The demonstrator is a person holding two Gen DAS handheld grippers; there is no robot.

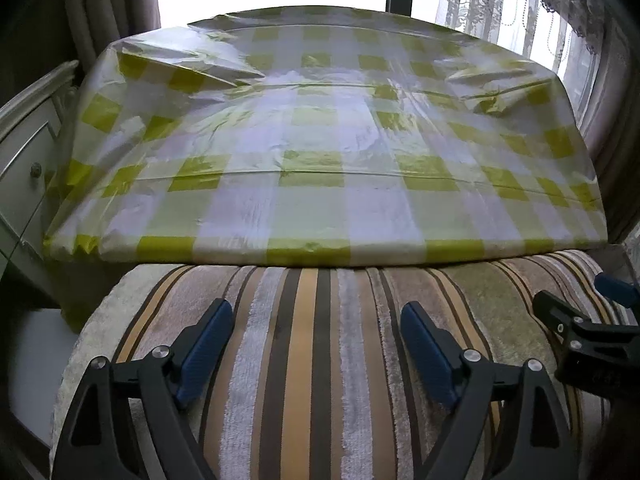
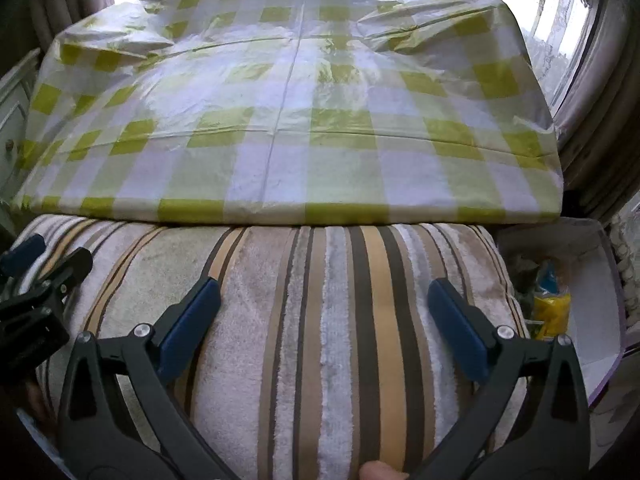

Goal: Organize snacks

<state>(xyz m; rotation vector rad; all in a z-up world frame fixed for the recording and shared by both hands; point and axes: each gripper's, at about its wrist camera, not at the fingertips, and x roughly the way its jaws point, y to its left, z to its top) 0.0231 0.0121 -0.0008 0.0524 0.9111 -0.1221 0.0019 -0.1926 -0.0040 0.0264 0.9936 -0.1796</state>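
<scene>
Item 1: left gripper [image 1: 316,322], jaws standing wide apart w/ nothing between them, hovering over striped cushion [image 1: 316,360].
Item 2: right gripper [image 2: 324,300], jaws also spread wide, nothing grasped, hanging over same cushion; its tip is showing at 3 o'clock in left wrist view.
Item 3: table [image 1: 320,140], lying at 12 o'clock beyond cushion, wearing yellow-and-white checked plastic cloth [image 2: 292,120], creased near far corners.
Item 4: snacks [image 2: 552,304], sitting in clear bin [image 2: 600,280] at 3 o'clock in right wrist view, just beside cushion; yellow and blue packets showing, kinds too blurred to tell.
Item 5: white drawer unit [image 1: 28,152], standing at 9 o'clock by table.
</scene>
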